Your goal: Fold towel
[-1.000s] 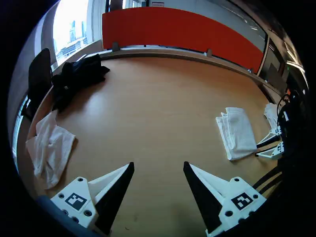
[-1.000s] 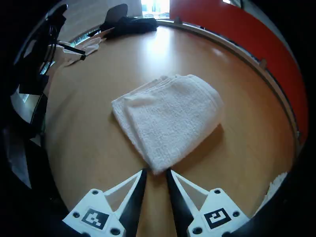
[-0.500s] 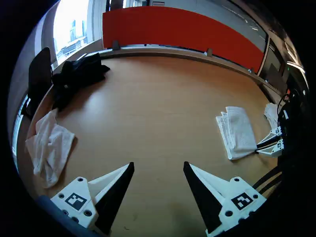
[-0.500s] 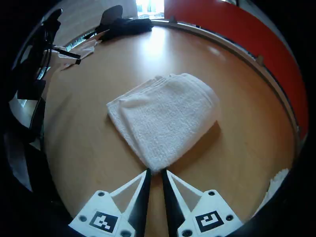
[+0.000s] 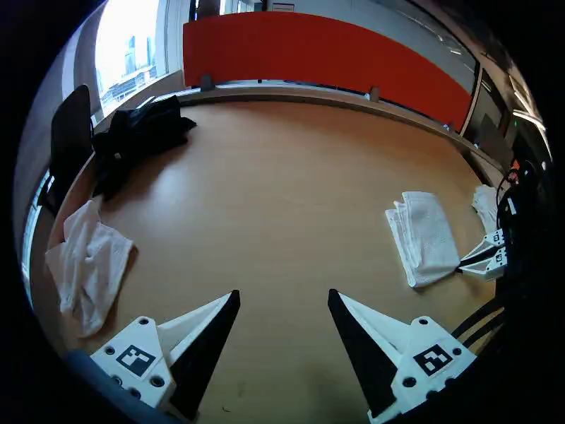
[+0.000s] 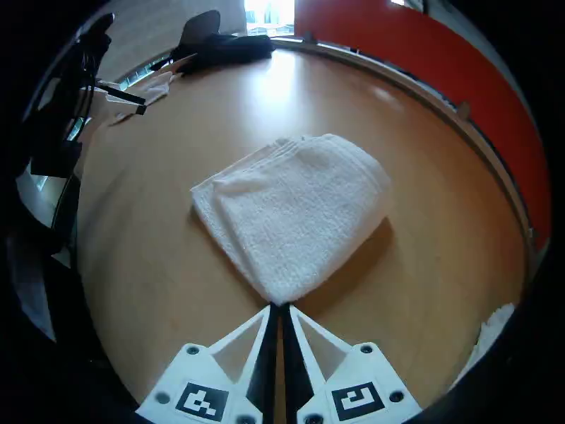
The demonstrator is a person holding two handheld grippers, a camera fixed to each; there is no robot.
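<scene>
My left gripper (image 5: 283, 292) over table (image 5: 282, 177), fingers spread wide, empty | right gripper (image 6: 280, 308) fingers together at folded towel (image 6: 296, 212) corner | folded: 1, crumpled towel (image 5: 88, 261): 1

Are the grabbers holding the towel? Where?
The left gripper is open, empty. The right gripper has fingers together at the folded towel's near corner; whether they pinch it cannot be told.

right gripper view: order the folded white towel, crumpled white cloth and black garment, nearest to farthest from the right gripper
1. folded white towel: mid wooden table, its corner just ahead of the right gripper.
2. crumpled white cloth: far left, by the table's edge.
3. black garment: heaped at the table's far end.
</scene>
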